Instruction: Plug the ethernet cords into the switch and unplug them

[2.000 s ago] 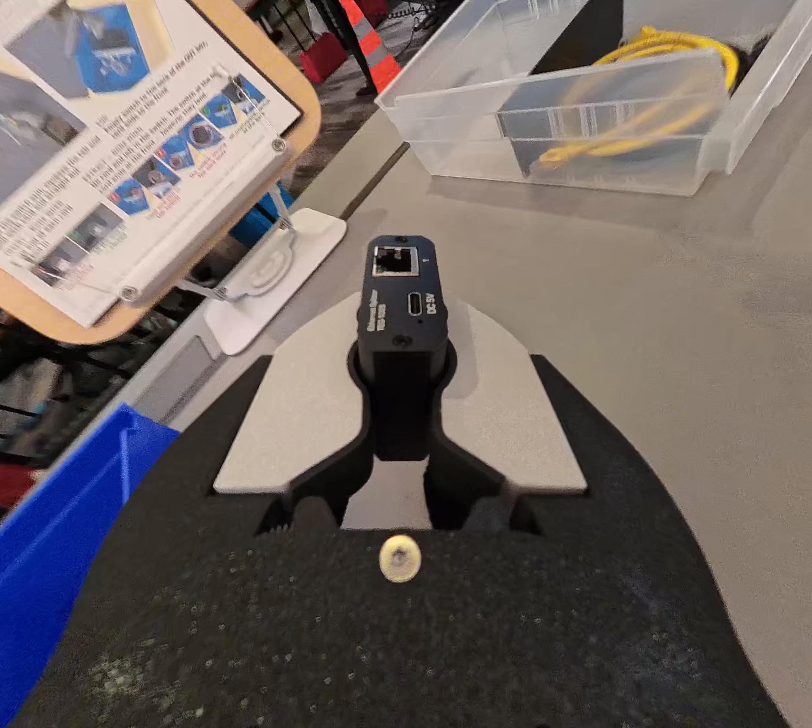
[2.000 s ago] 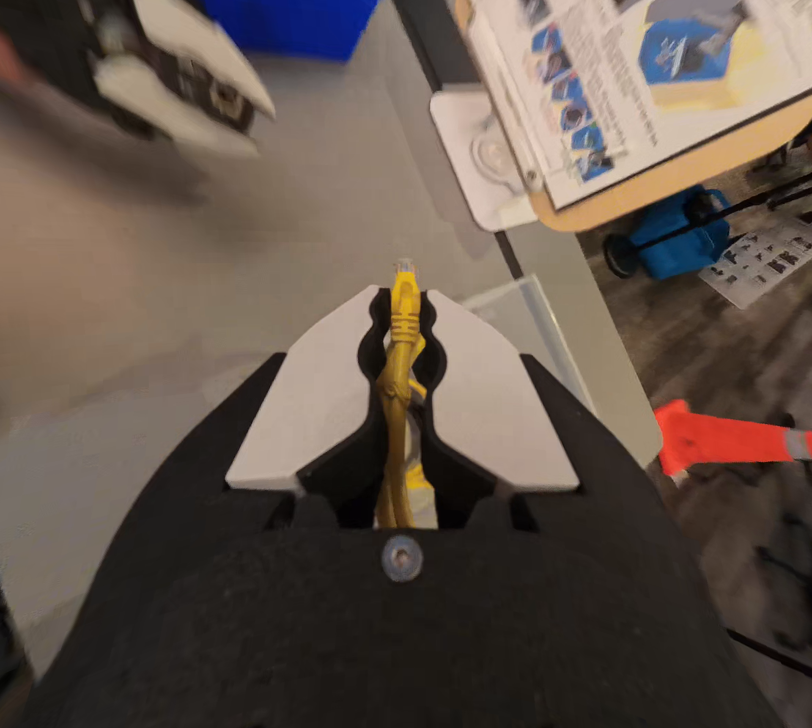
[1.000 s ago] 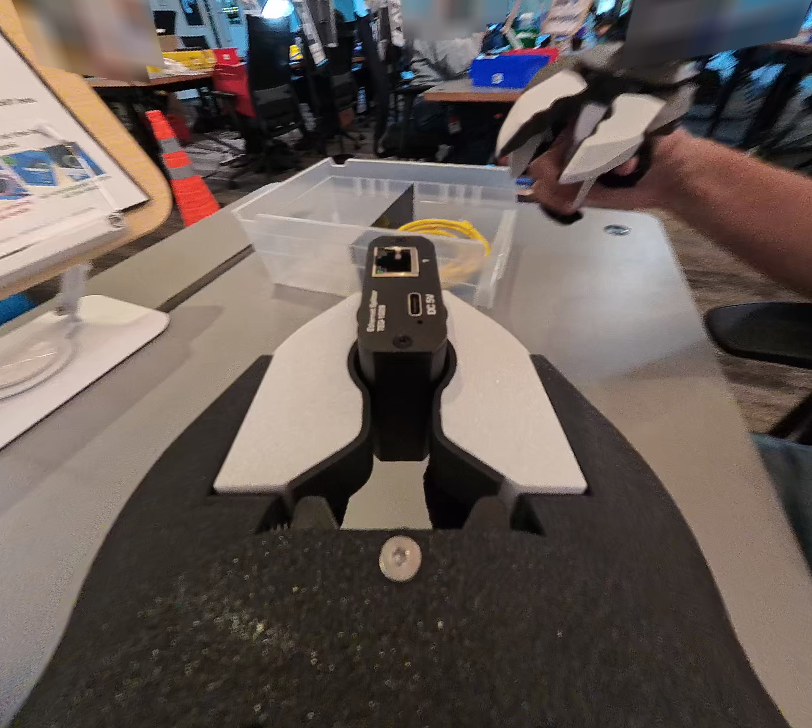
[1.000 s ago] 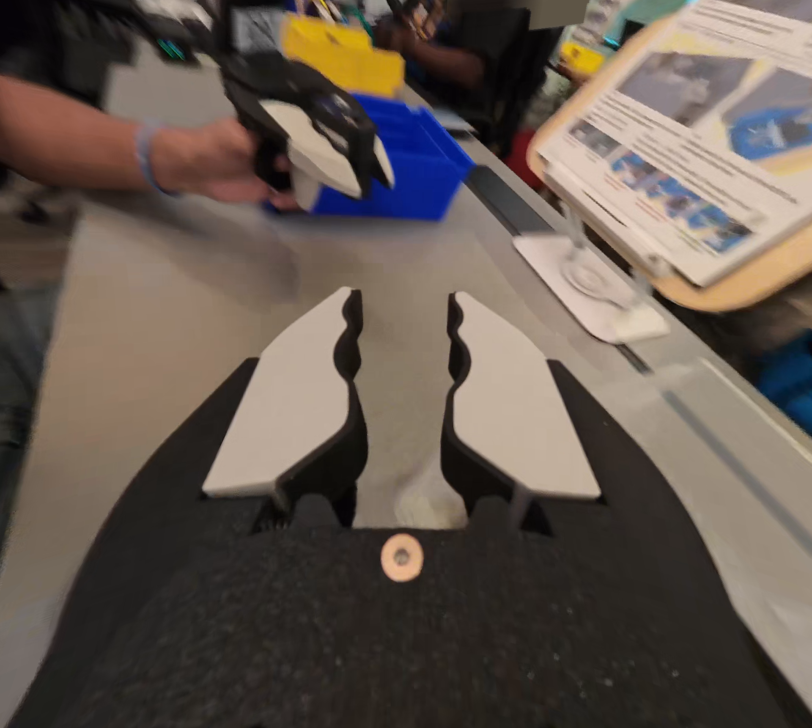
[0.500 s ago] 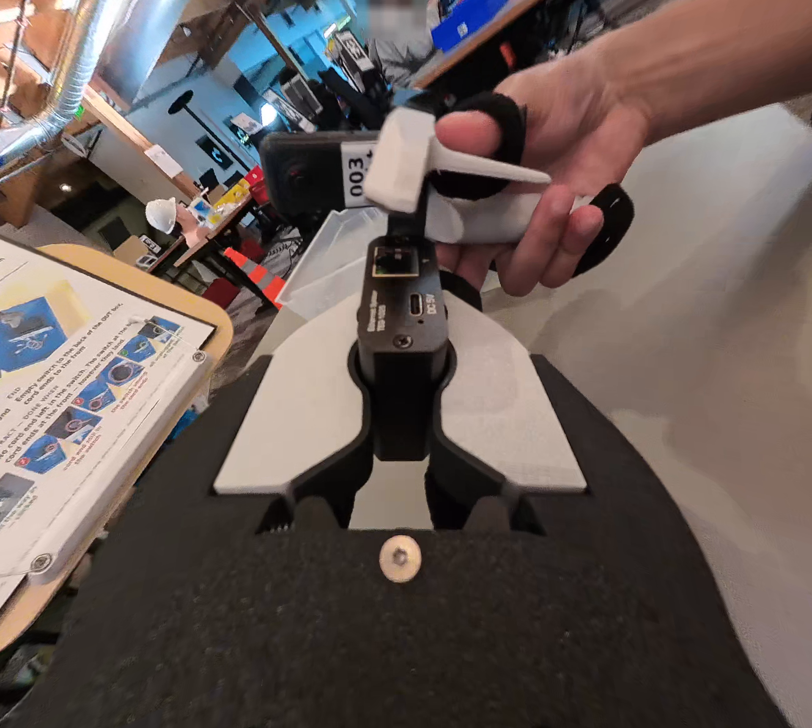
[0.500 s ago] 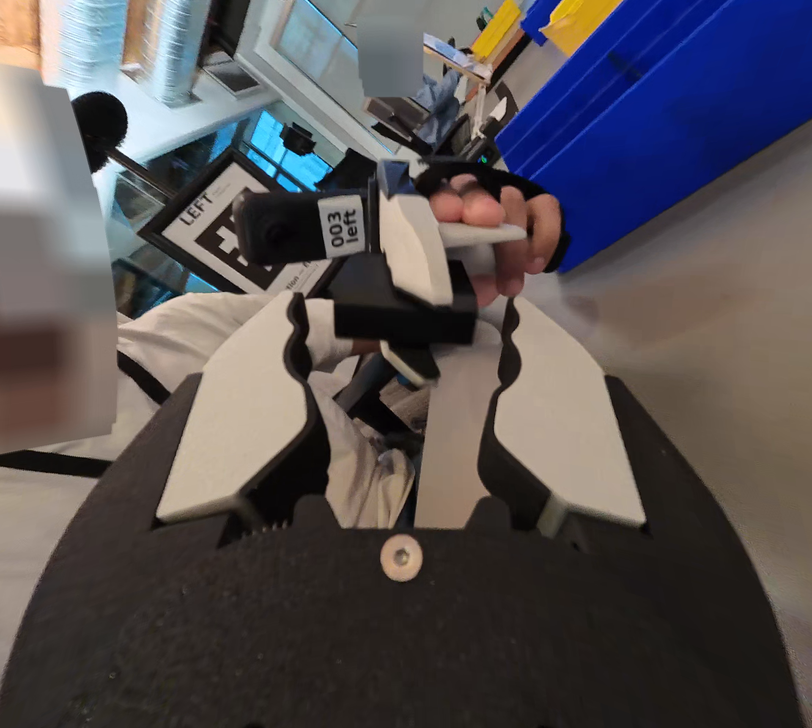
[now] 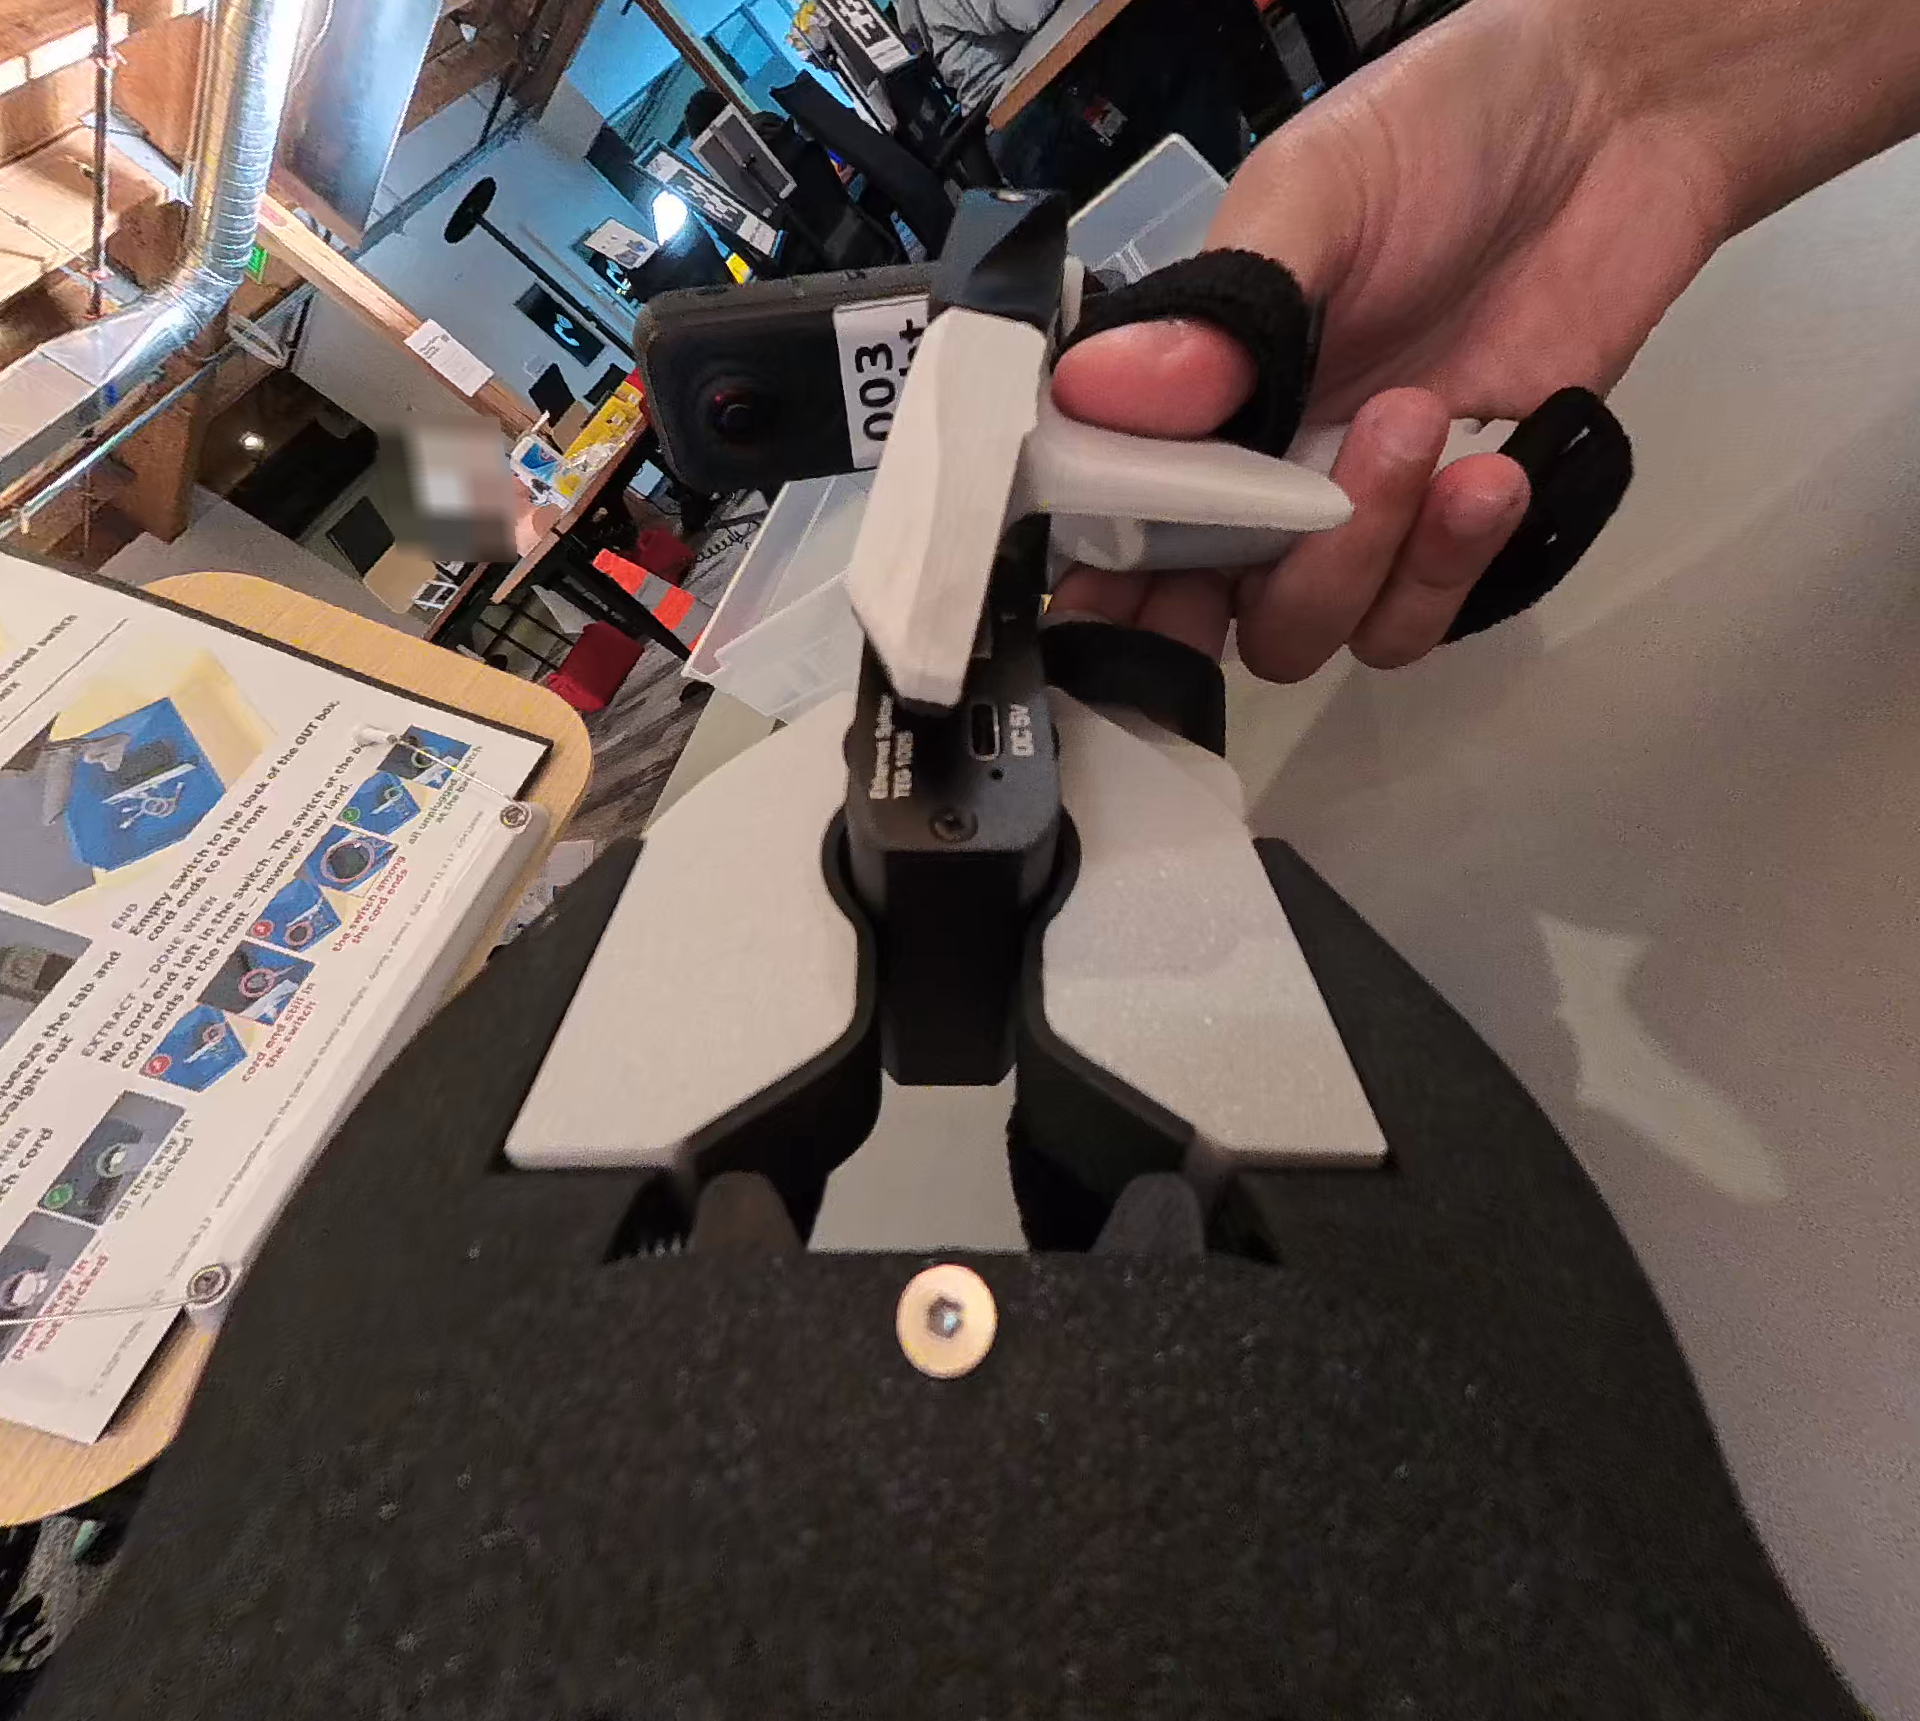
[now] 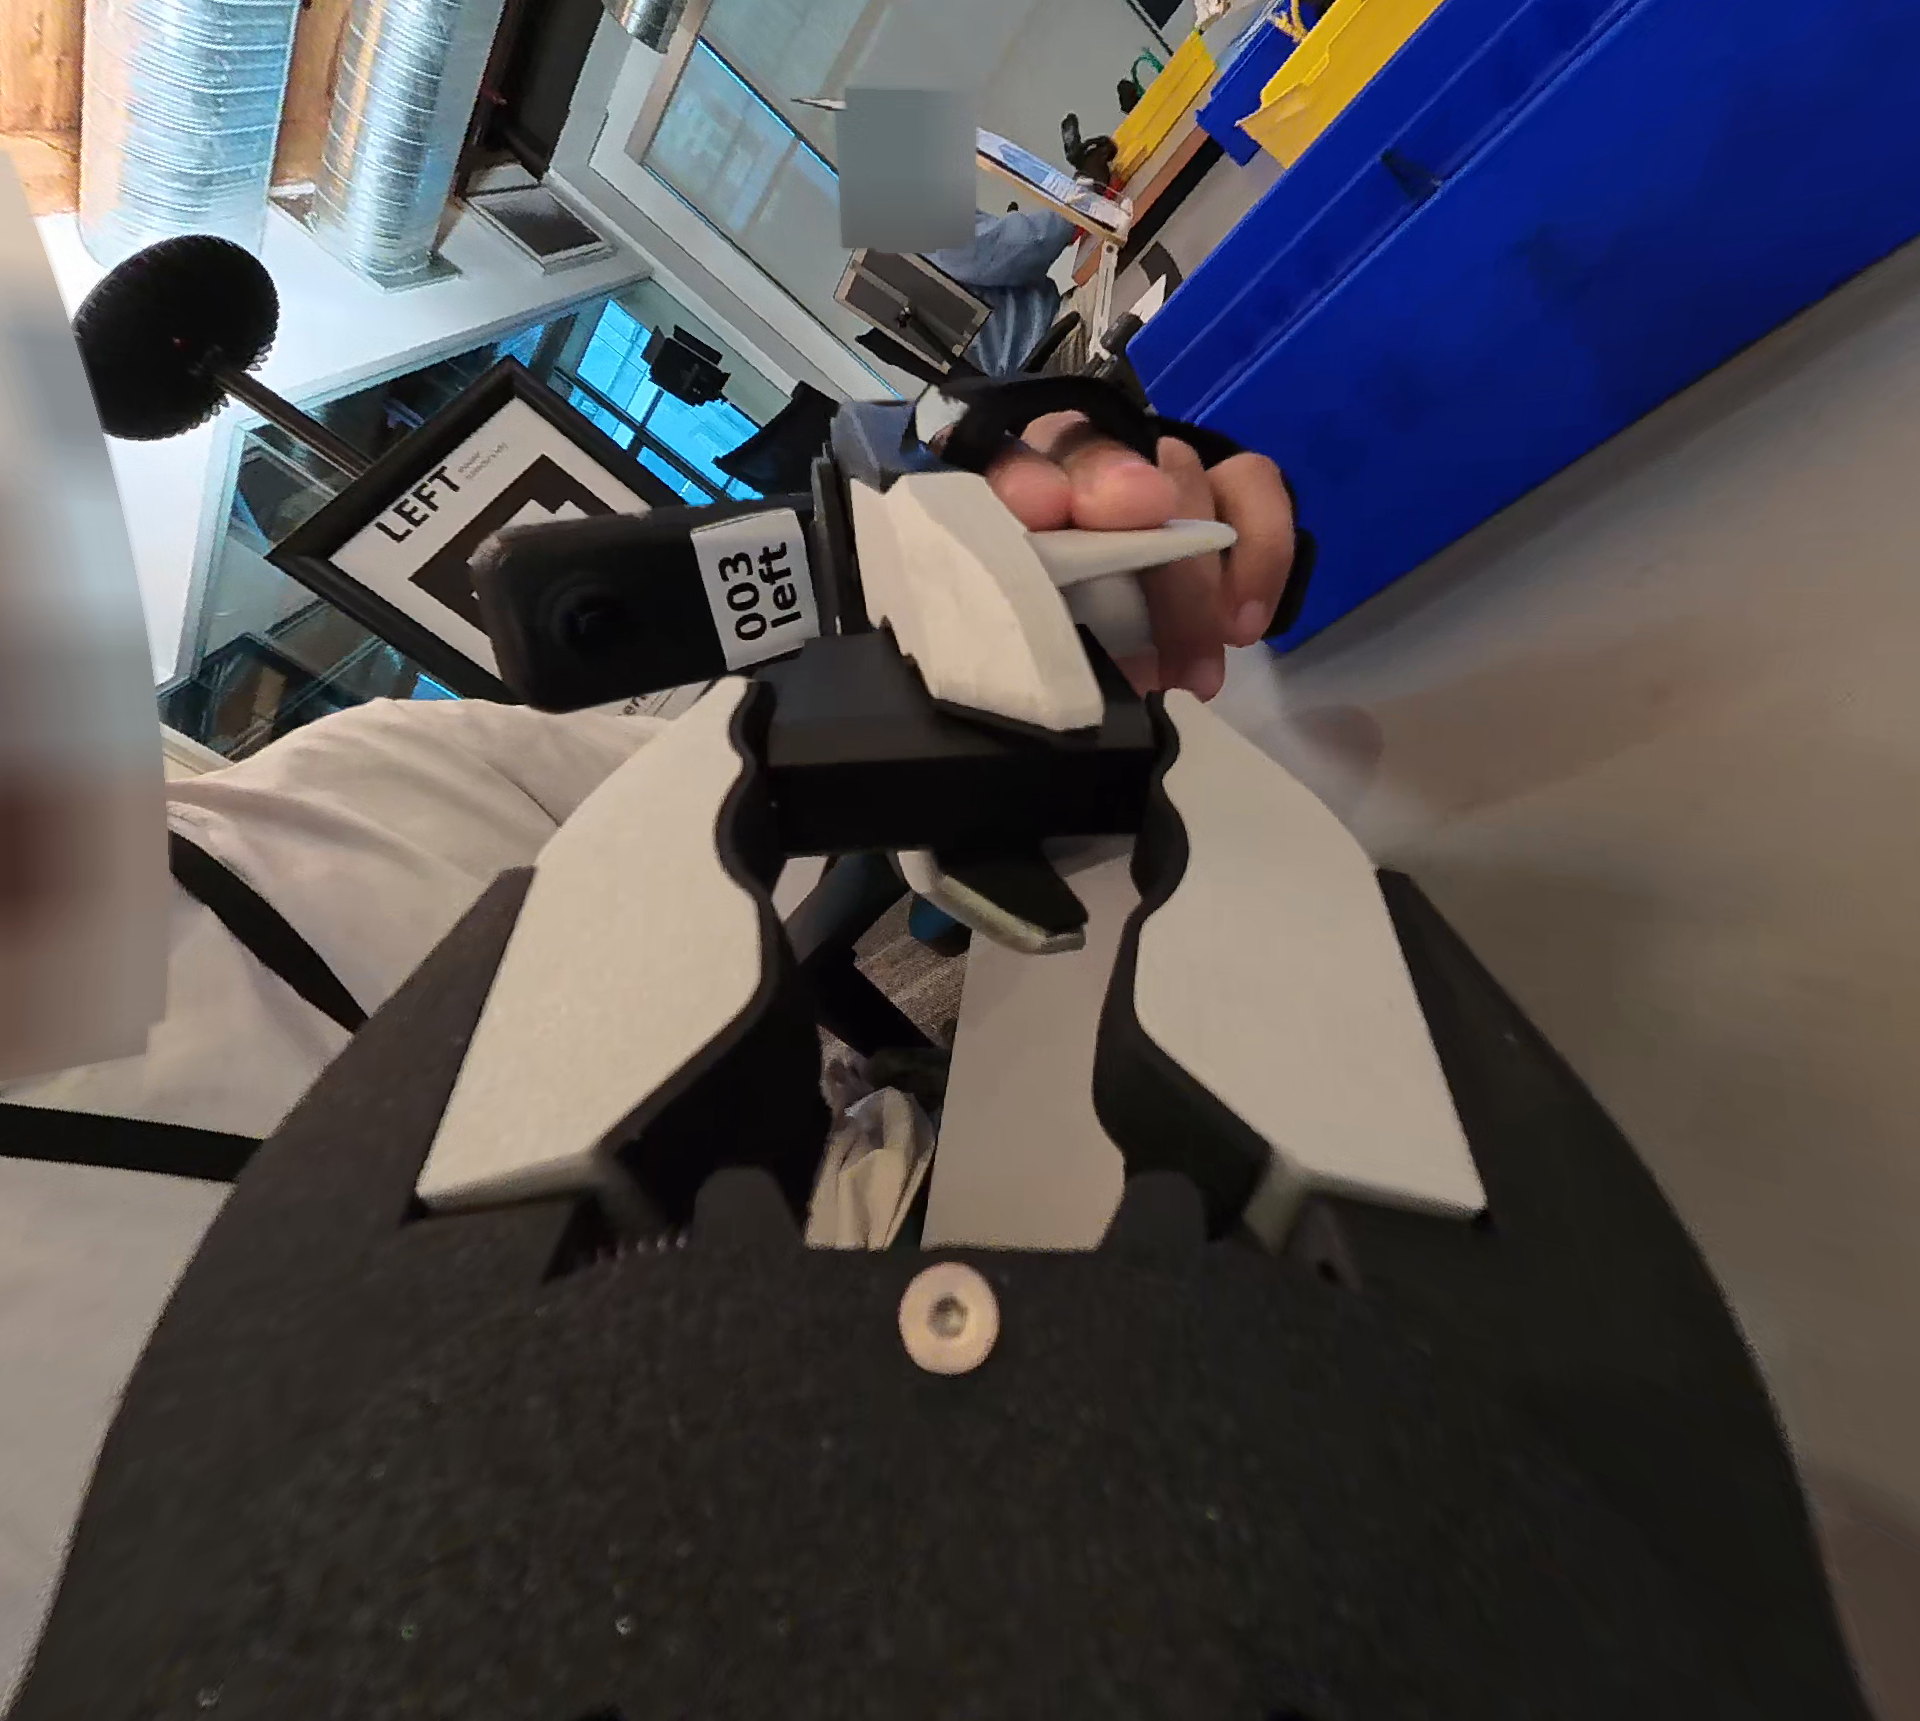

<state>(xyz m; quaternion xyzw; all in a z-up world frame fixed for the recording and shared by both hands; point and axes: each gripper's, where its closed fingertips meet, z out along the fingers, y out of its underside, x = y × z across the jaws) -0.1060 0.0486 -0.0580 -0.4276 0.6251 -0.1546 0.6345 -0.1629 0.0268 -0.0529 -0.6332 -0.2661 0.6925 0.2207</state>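
The black ethernet switch [image 7: 951, 798] is held off the grey table [image 7: 1662, 944], clamped across its narrow width between the pads of the left gripper [image 7: 951, 840], port end pointing away from the camera. No cord shows in either gripper or in any visible port, so the present stage appears to be a handover or regrasp, with plugging or unplugging not under way. The right gripper [image 8: 956, 778] is set fairly wide around the switch's long body; both pads sit at the end faces and seem to touch it. Beyond lie a clear plastic bin [image 7: 790, 622], an instruction sheet on a wooden board [image 7: 208, 892] and blue bins [image 8: 1558, 269].
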